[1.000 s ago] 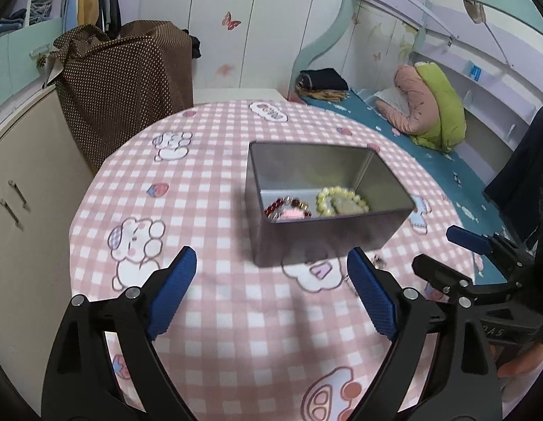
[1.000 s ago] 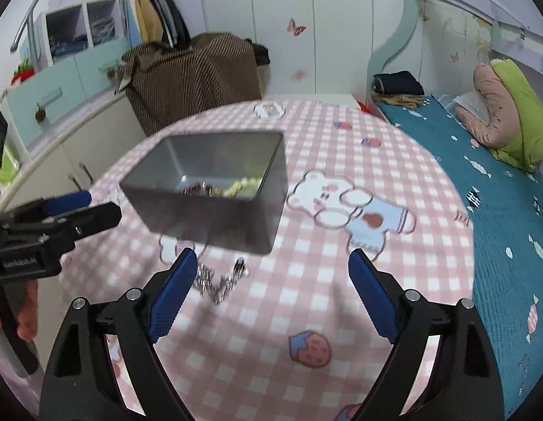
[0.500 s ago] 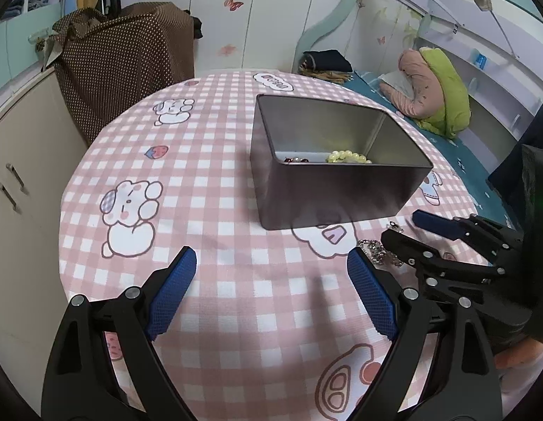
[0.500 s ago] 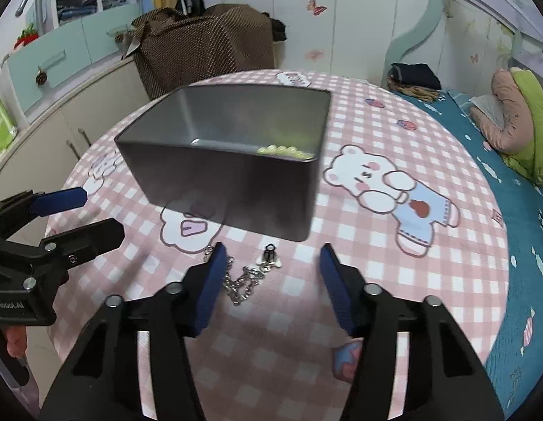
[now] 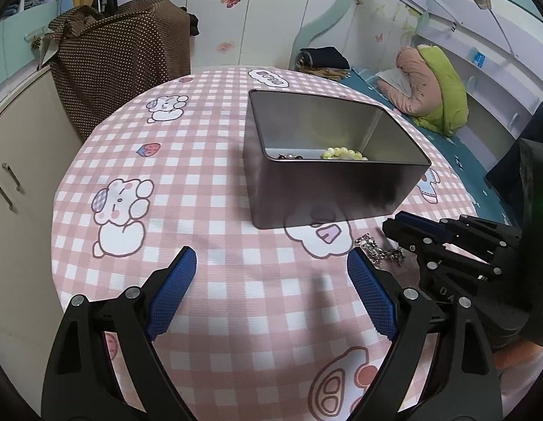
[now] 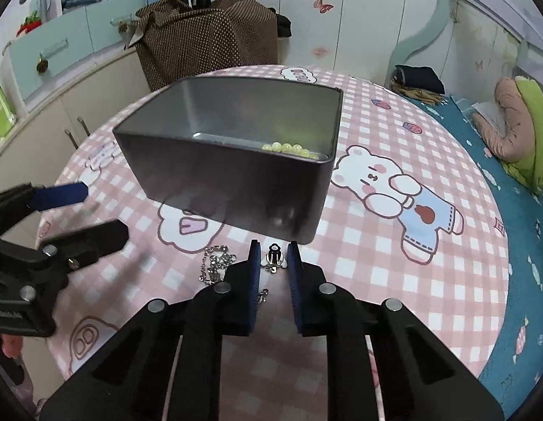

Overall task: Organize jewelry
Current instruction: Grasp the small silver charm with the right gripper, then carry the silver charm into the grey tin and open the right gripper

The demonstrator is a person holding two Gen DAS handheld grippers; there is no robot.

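Closing in from wide apart a second before, our right gripper [image 6: 274,256] had dropped to the pink checked tablecloth [image 6: 394,263] and drawn its blue pads [image 6: 254,263] narrow around the pendant [image 6: 273,259] of a silver chain necklace [image 6: 215,266].

We saw the jaws closing at this moment, with the small pendant between them; we could not tell whether the pads yet pressed it. The chain lay loose on the cloth just in front of the grey metal tin [image 6: 236,189], trailing to the left of the pads. Inside the tin lay a pale yellow bead bracelet [image 5: 343,154] and a darker beaded piece [image 5: 289,156]. Our left gripper [image 5: 271,273] hung wide and empty over bare cloth near the tin, its place barely changed.
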